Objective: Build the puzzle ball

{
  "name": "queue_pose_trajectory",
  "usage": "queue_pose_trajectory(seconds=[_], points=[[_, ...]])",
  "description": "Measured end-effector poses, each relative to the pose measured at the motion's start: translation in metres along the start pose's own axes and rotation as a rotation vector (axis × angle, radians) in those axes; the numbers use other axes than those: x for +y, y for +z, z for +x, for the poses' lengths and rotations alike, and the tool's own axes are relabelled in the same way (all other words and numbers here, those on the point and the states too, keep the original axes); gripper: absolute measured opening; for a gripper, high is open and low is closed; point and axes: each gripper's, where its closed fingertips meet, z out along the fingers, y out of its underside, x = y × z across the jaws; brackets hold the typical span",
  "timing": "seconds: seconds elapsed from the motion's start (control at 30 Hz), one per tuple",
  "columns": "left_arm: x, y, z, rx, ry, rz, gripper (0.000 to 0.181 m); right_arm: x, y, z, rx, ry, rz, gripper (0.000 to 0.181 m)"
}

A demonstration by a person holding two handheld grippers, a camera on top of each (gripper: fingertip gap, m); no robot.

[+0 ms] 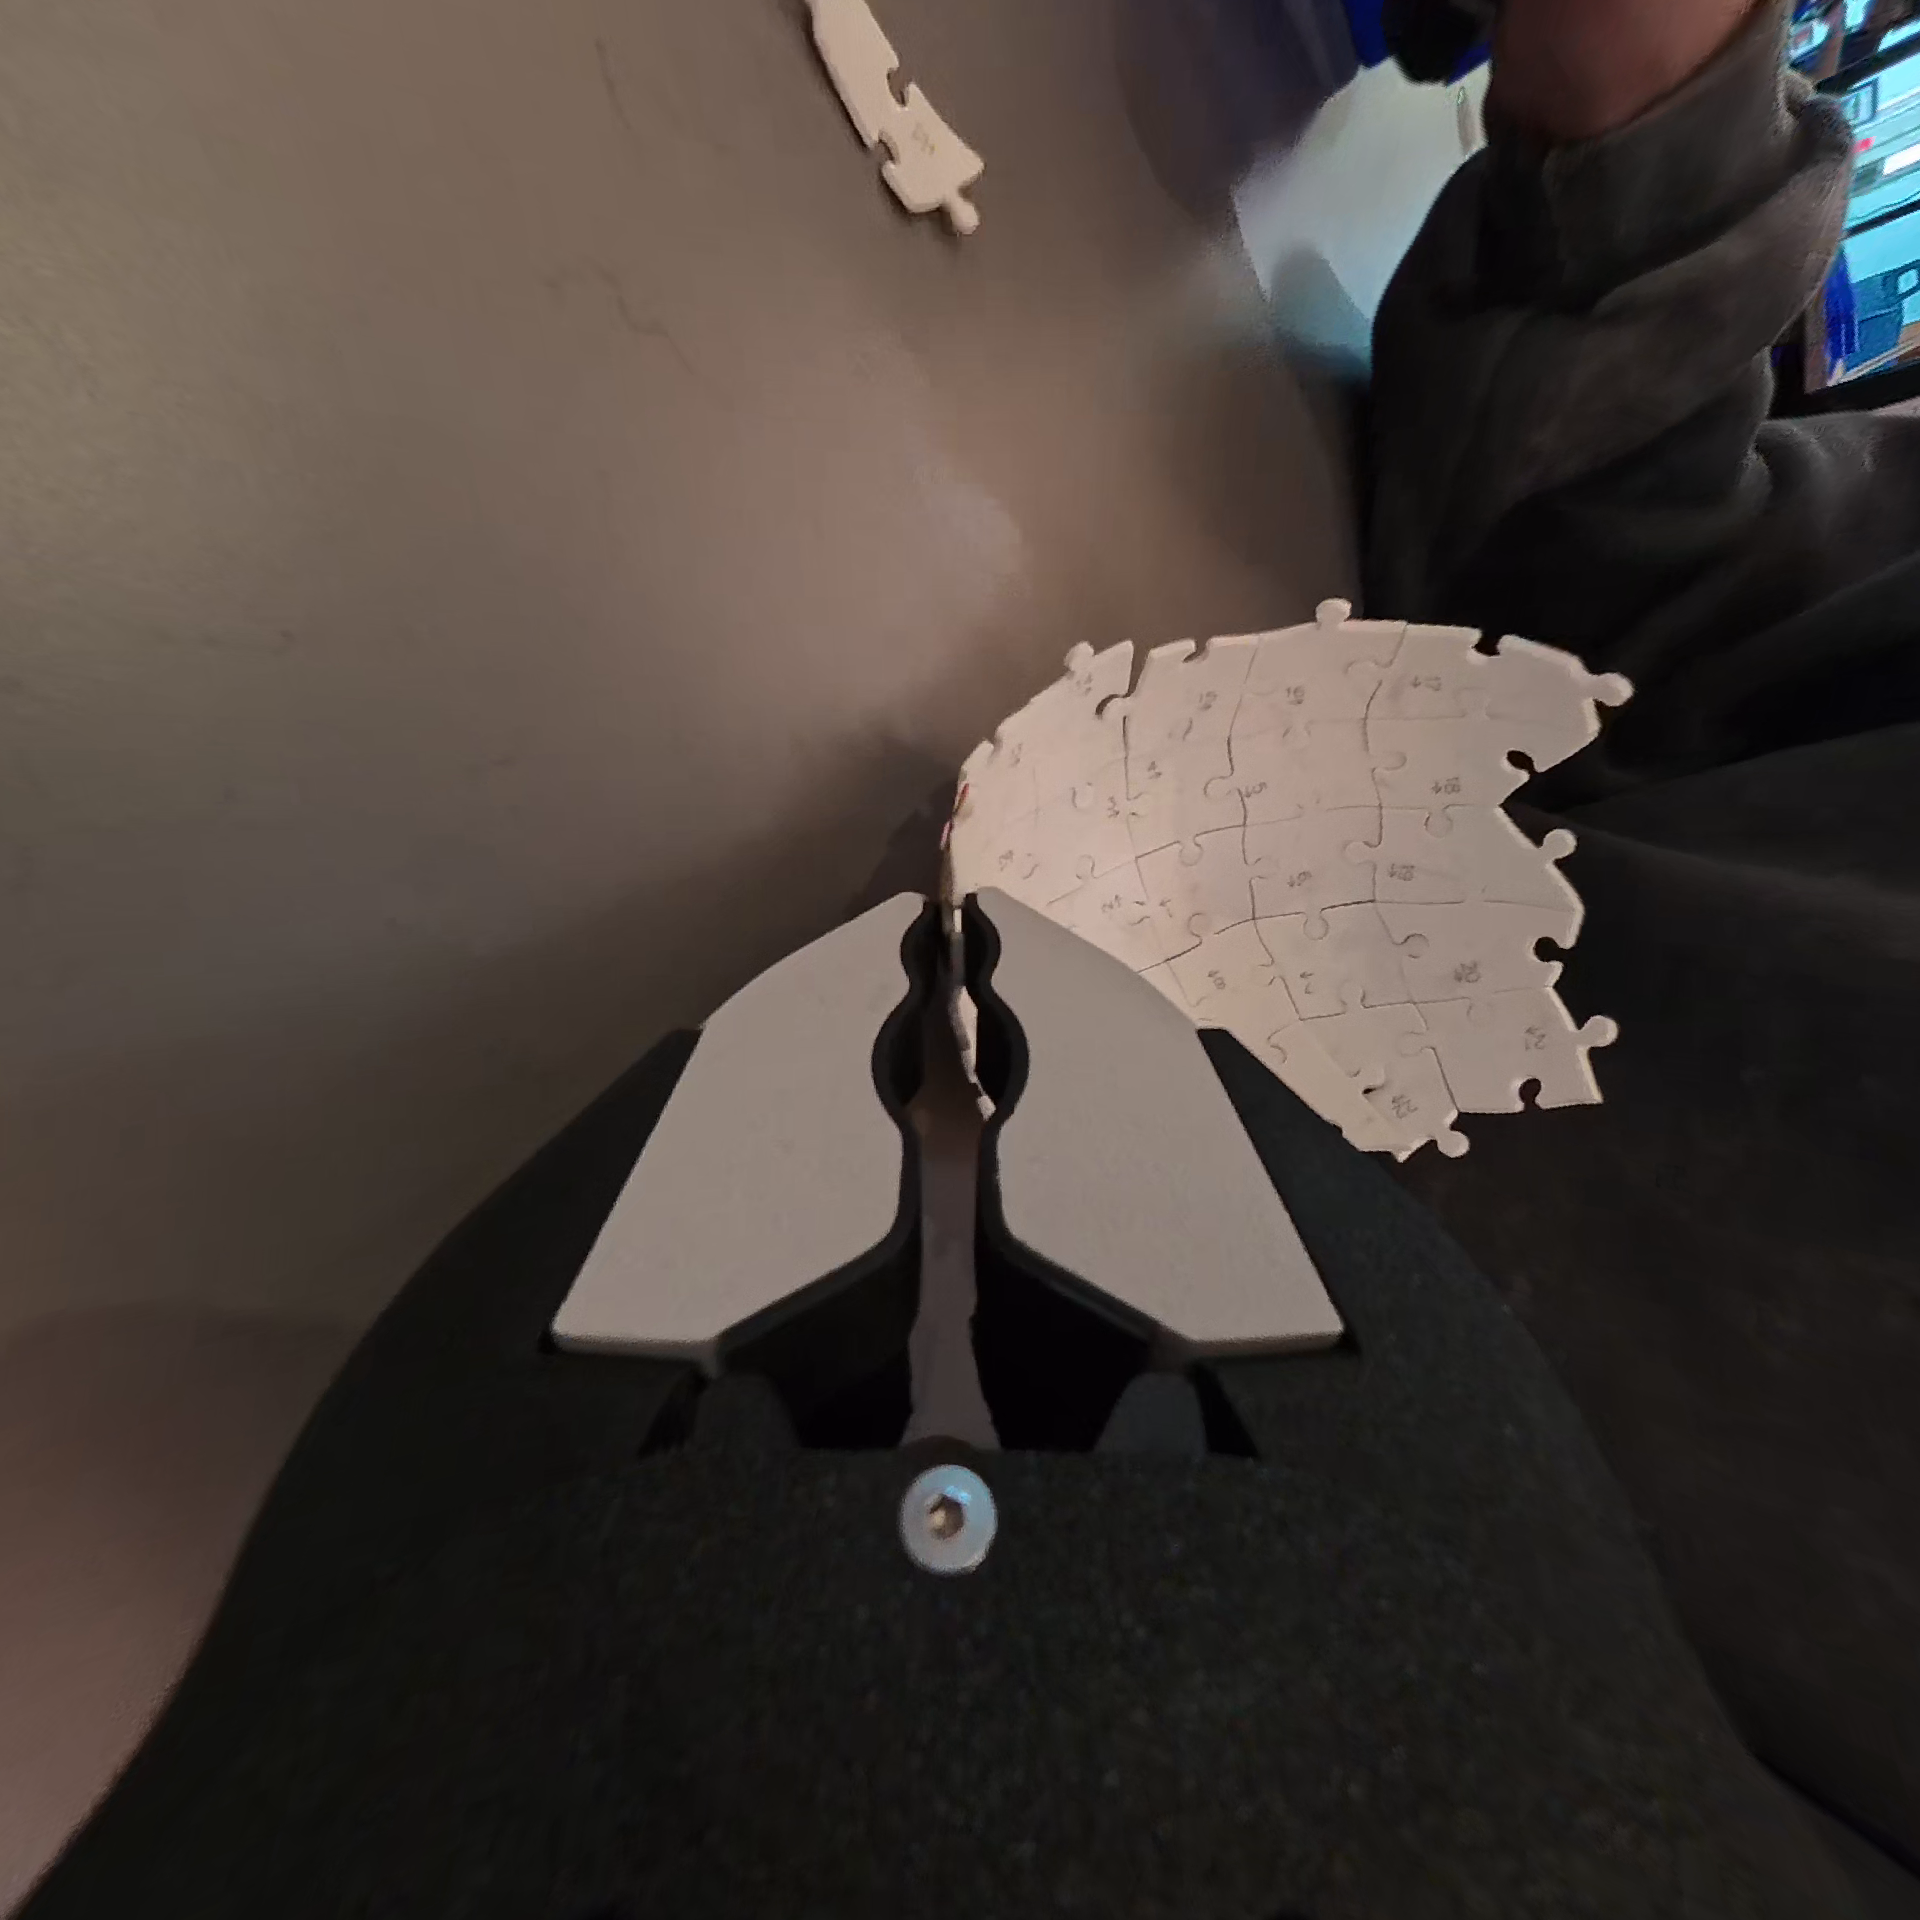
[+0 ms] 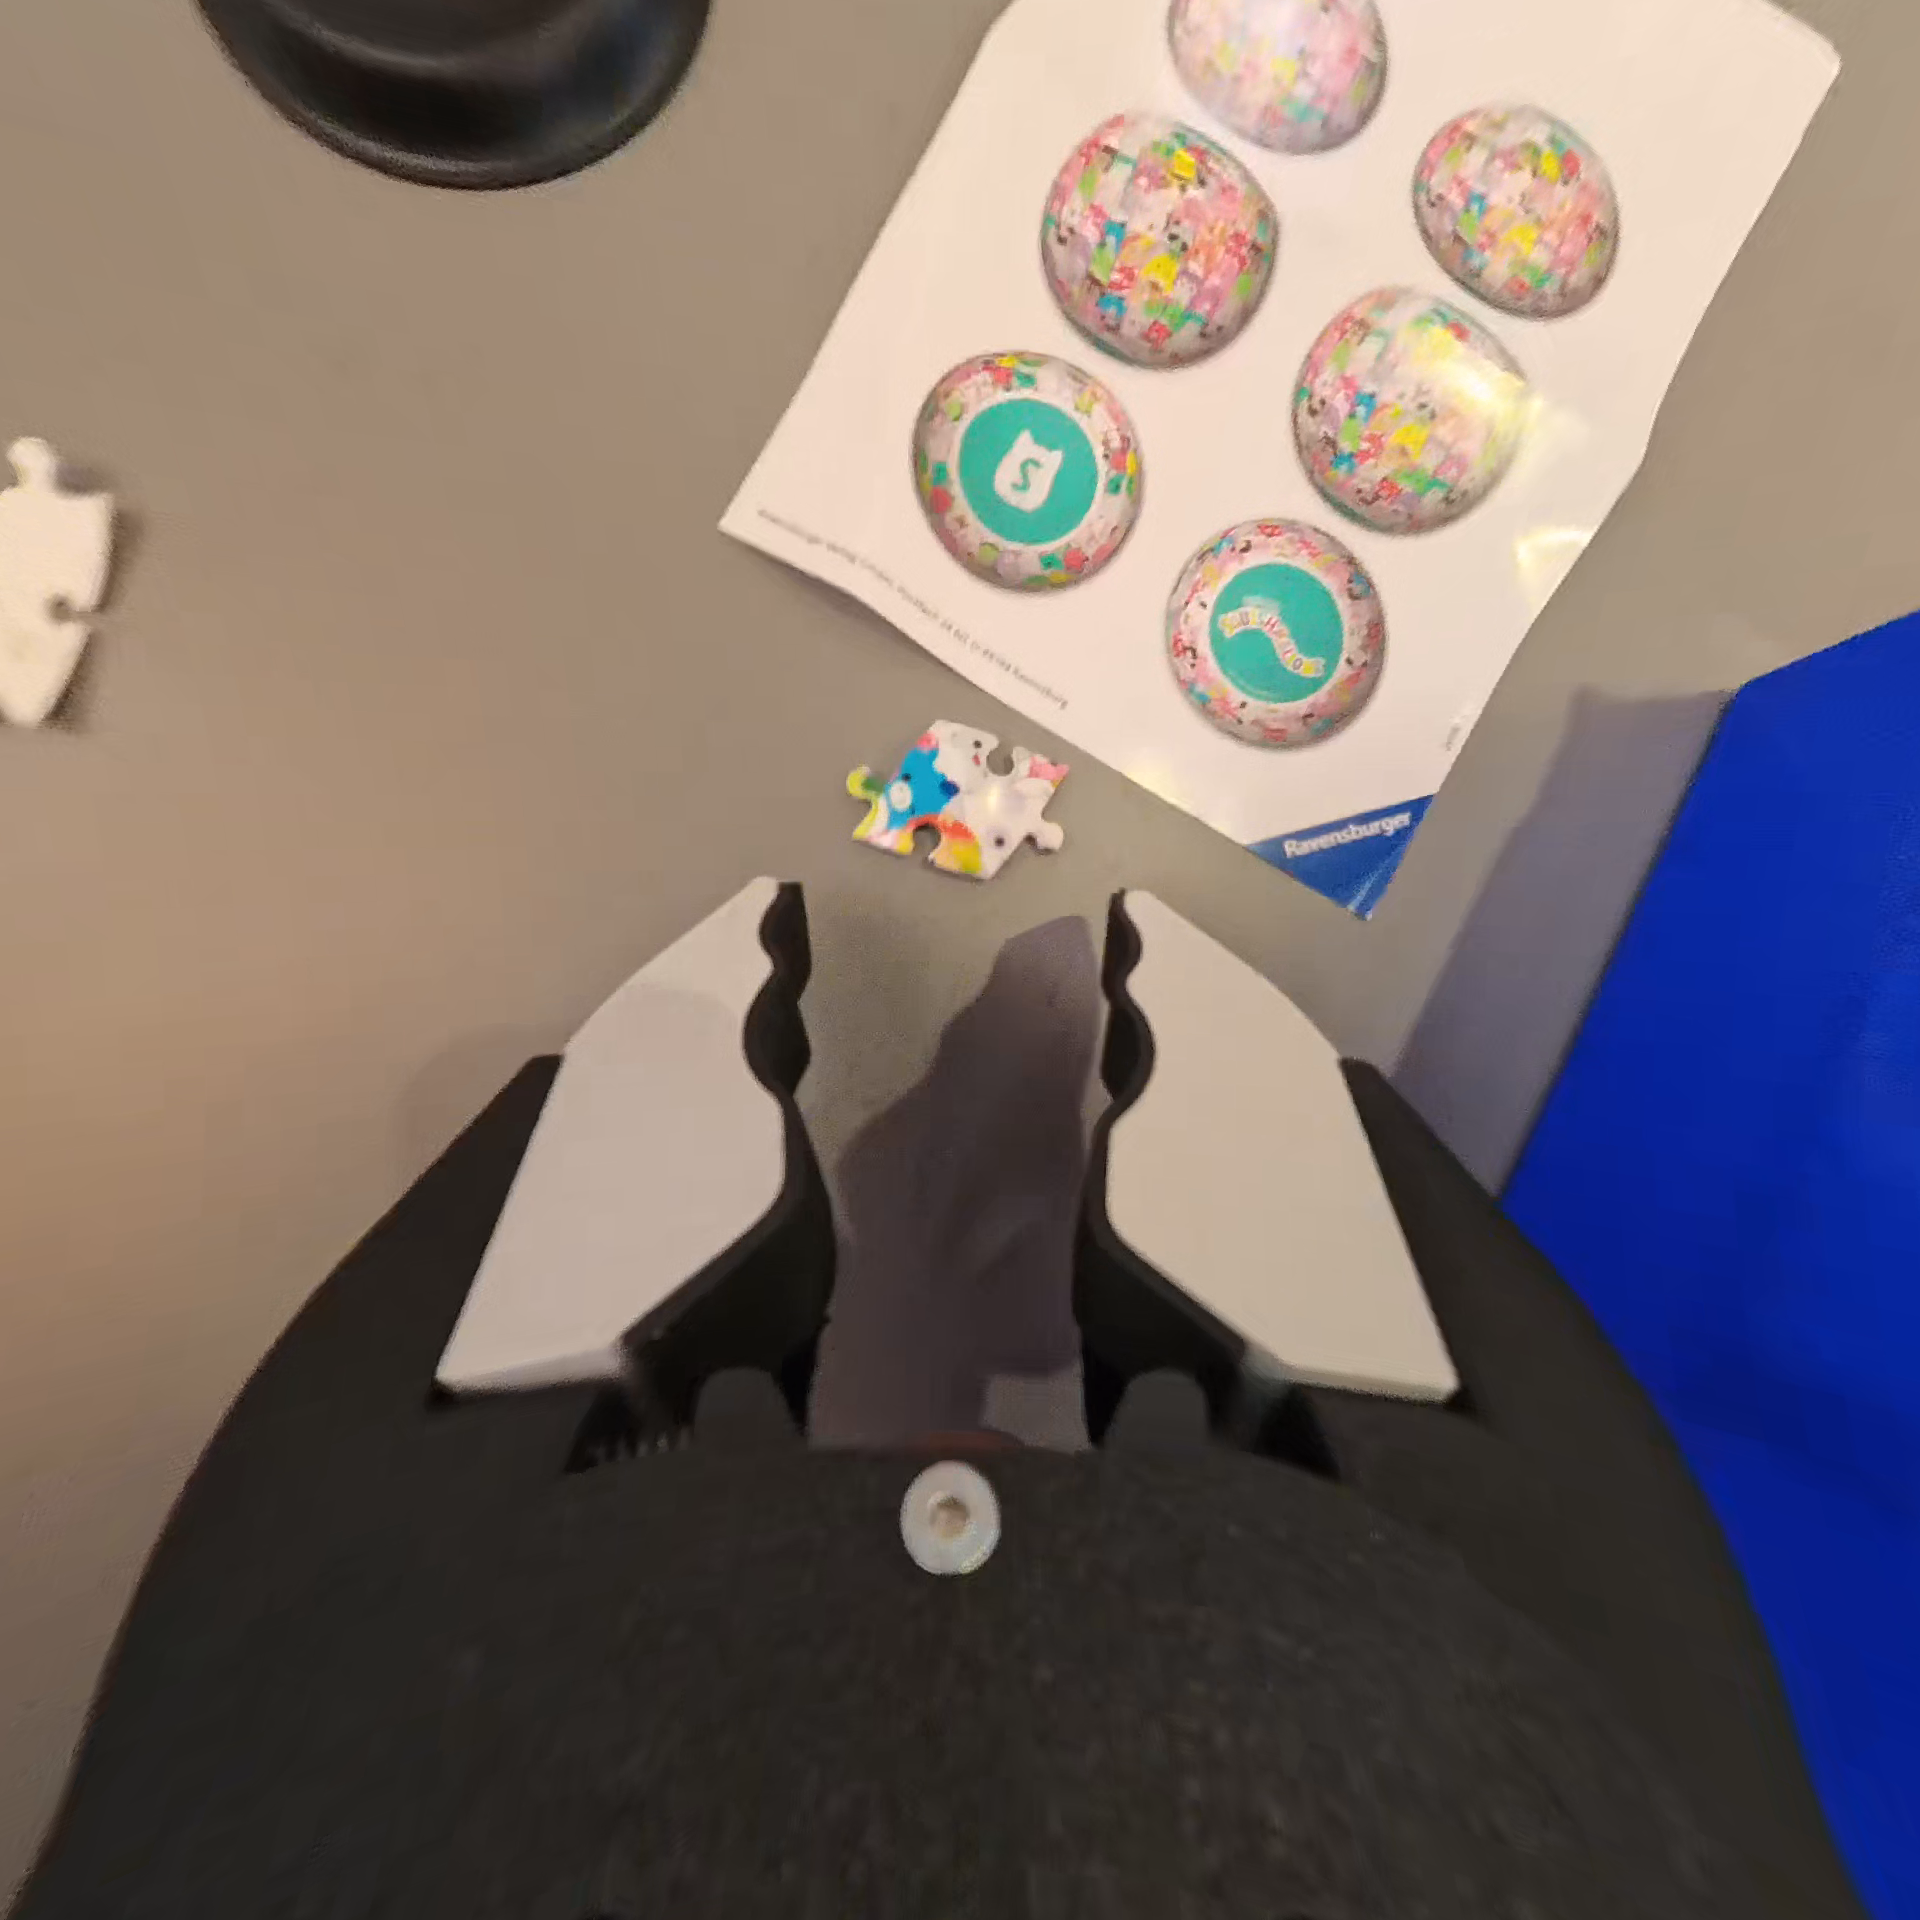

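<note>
Two tongs [image 1: 951,914] [image 2: 951,904], one curved shell [image 1: 1320,883]

Smooth matte grey tabletop [image 2: 416,343], faintly scuffed and softly lit, with a pale glare patch [image 1: 977,520] near mid-surface. Rounded black base [image 2: 457,83] at the far edge. Bright blue flat panel [image 2: 1766,1143] along the right side. Blurred shelving and blue-lit clutter [image 1: 1881,208] beyond the table edge.

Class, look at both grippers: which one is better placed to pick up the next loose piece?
Probably the right gripper: open, empty, just short of the colourful piece. The left gripper is shut on the shell.
</note>
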Motion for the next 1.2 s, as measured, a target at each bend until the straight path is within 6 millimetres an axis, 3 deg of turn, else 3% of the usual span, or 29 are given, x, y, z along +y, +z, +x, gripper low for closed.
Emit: queue_pose_trajectory(seconds=[0.07, 0.17, 0.2, 0.27, 0.5, 0.6, 0.73, 0.8, 0.87, 1.0, 1.2], points=[[0.0, 0.001, 0.002, -0.001, 0.002, -0.007, 0.003, -0.004, 0.01, -0.001, -0.012, 0.082, 0.004, 0.067], [-0.002, 0.0, 0.004, -0.014, 0.018, -0.009, 0.004, -0.013, 0.019, -0.004, -0.013, 0.149, 0.037, 0.066], [-0.002, 0.0, 0.004, -0.015, 0.02, -0.01, 0.004, -0.013, 0.021, -0.002, 0.016, 0.135, 0.036, 0.061], [-0.002, 0.0, 0.003, -0.016, 0.015, -0.01, 0.004, -0.015, 0.02, -0.006, 0.008, 0.127, 0.052, 0.028], [-0.001, -0.004, -0.001, -0.016, 0.004, 0.001, 0.004, -0.018, 0.014, -0.019, -0.093, 0.101, 0.109, 0.027], [0.0, -0.005, -0.001, -0.013, 0.002, 0.002, 0.004, -0.051, -0.01, -0.068, -0.405, 0.127, 0.249, 0.027], [0.0, -0.004, -0.002, -0.005, 0.0, 0.002, 0.004, -0.096, -0.055, -0.172, -1.077, 0.144, 0.336, 0.027], [0.0, -0.004, -0.001, 0.0, 0.004, 0.001, 0.004, -0.105, -0.067, -0.216, -1.322, 0.063, 0.329, 0.027], [0.0, -0.003, 0.0, 0.005, 0.006, 0.002, 0.004, -0.101, -0.06, -0.25, -1.448, -0.004, 0.205, 0.027], [0.001, -0.003, 0.0, 0.027, 0.01, 0.014, 0.004, -0.094, -0.045, -0.291, -1.5, -0.135, 0.079, 0.028], [0.004, -0.004, 0.001, 0.074, 0.025, 0.036, 0.004, -0.104, -0.054, -0.306, -1.669, -0.076, 0.05, 0.028]])
